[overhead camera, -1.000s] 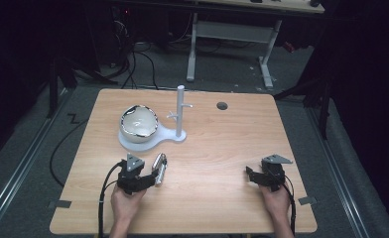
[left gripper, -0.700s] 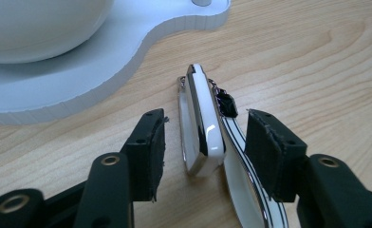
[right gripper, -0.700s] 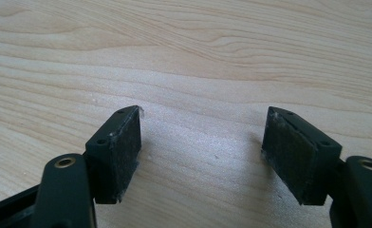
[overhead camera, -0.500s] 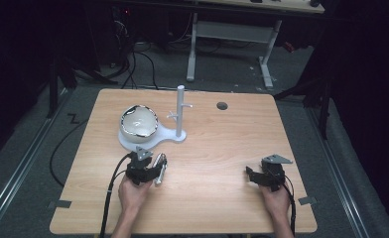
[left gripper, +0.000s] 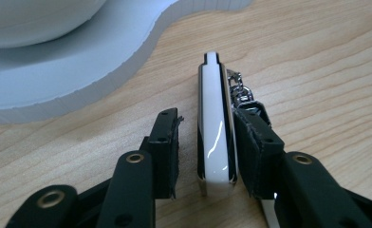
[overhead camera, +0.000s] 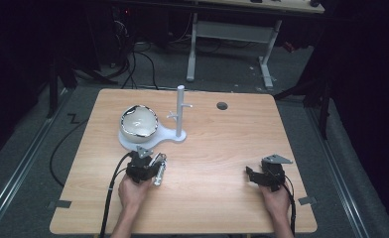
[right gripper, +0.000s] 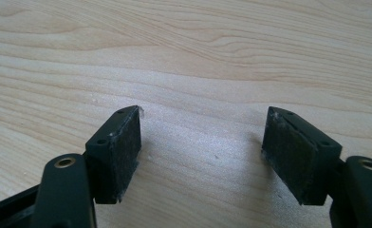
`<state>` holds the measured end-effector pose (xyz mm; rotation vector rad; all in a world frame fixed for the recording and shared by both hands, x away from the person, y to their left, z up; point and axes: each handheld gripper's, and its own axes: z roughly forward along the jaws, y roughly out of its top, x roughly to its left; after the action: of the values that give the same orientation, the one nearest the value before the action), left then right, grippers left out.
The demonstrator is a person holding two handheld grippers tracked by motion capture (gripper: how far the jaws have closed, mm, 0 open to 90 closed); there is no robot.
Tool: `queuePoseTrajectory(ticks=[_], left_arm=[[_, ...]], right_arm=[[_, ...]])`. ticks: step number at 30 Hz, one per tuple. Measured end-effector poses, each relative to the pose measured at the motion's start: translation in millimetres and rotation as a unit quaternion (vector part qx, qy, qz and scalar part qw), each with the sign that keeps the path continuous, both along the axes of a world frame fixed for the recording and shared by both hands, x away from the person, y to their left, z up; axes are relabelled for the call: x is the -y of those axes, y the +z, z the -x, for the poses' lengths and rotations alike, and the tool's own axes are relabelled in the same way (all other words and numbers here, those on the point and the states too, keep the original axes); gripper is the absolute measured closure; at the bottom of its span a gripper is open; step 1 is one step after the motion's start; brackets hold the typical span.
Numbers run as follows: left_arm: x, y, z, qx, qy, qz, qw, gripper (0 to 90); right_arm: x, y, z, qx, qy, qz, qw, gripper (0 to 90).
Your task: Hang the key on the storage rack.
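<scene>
Left gripper (overhead camera: pixel 150 168) has advanced, its parted jaws now straddling the white key fob (left gripper: pixel 216 128); right gripper (overhead camera: pixel 262 174) rests wide open.

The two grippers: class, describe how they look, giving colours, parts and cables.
Both the left gripper and right gripper are black, each with two flat-padded jaws fixed by brass-coloured rivets. A grey three-cornered plate sits on top of each, and a black cable trails back from each. The person's forearms are bare, with no sleeves visible.

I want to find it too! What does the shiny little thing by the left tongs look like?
Start at the white stand holding the bowl. Just in front, between the left tongs, lies a slim white key fob. Its silver chain sets it apart.
</scene>
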<state>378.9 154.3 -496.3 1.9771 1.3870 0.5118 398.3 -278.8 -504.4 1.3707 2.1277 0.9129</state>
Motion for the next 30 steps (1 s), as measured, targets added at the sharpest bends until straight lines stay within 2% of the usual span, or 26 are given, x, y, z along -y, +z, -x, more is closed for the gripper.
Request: queuePoseTrajectory(ticks=[7, 13, 20, 21, 23, 28, 30], left_arm=[[0.6, -1.3, -0.8, 0.004, -0.005, -0.006, 1.0000, 66.2], [-1.3, -0.6, -0.4, 0.001, -0.009, -0.007, 0.9999, 73.3], [-3.0, -0.6, -0.3, 0.002, -0.015, -0.007, 0.9999, 74.9], [-2.5, -0.2, 0.4, 0.004, -0.015, -0.014, 0.9998, 75.0], [-1.5, 1.1, 1.8, 0.009, -0.015, -0.013, 0.9998, 75.2], [-2.5, 9.2, 6.6, 0.032, -0.017, 0.006, 0.9993, 75.5], [-4.2, 14.8, 9.5, 0.040, -0.019, 0.007, 0.9990, 75.6]], right_arm=[[0.0, 0.0, 0.0, 0.000, 0.000, 0.000, 1.0000, 29.1], [0.0, 0.0, 0.0, 0.000, 0.000, 0.000, 1.0000, 29.1], [0.0, 0.0, 0.0, 0.000, 0.000, 0.000, 1.0000, 29.1], [0.0, 0.0, 0.0, 0.000, 0.000, 0.000, 1.0000, 29.1], [0.0, 0.0, 0.0, 0.000, 0.000, 0.000, 1.0000, 29.1], [0.0, 0.0, 0.0, 0.000, 0.000, 0.000, 1.0000, 29.1], [0.0, 0.0, 0.0, 0.000, 0.000, 0.000, 1.0000, 29.1]])
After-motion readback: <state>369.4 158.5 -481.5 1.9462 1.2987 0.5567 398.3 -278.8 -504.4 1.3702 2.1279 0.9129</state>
